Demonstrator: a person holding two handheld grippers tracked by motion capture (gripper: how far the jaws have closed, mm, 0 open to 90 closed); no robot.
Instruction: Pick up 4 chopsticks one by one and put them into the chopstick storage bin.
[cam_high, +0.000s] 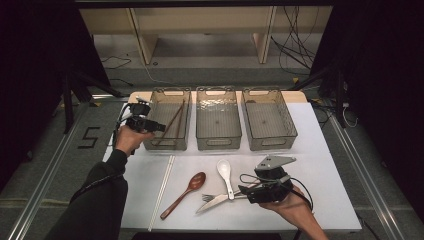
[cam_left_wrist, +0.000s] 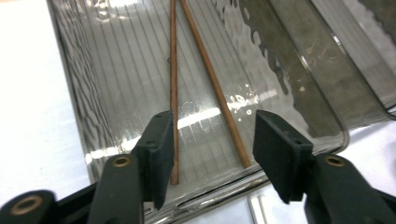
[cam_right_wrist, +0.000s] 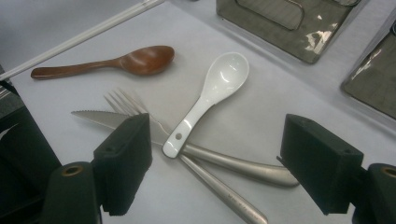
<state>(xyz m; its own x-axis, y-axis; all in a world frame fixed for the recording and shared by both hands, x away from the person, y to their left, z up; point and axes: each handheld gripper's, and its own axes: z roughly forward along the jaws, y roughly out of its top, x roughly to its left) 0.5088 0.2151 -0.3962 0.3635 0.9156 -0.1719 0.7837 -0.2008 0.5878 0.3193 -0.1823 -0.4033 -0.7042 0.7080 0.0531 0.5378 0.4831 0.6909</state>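
My left gripper (cam_high: 159, 127) (cam_left_wrist: 212, 126) hovers over the left clear bin (cam_high: 152, 145) (cam_left_wrist: 70, 84), jaws open with nothing between them. Two brown chopsticks (cam_high: 172, 124) (cam_left_wrist: 205, 70) lie on the bin's floor below the jaws. My right gripper (cam_high: 242, 192) (cam_right_wrist: 217, 123) stands open just above the white table, over the handles of a metal fork (cam_high: 207, 197) (cam_right_wrist: 123, 102) and a serrated knife (cam_high: 215, 201) (cam_right_wrist: 93, 116). A white ceramic spoon (cam_high: 226, 175) (cam_right_wrist: 210, 93) rests across them. Left of these lies a wooden spoon (cam_high: 187, 192) (cam_right_wrist: 126, 63).
A pair of white chopsticks (cam_high: 164, 187) (cam_right_wrist: 88, 32) (cam_left_wrist: 258, 207) lies on the table in front of the left bin. The middle bin (cam_high: 218, 142) and the right bin (cam_high: 272, 142) stand in a row beside the left one. Dark floor surrounds the table.
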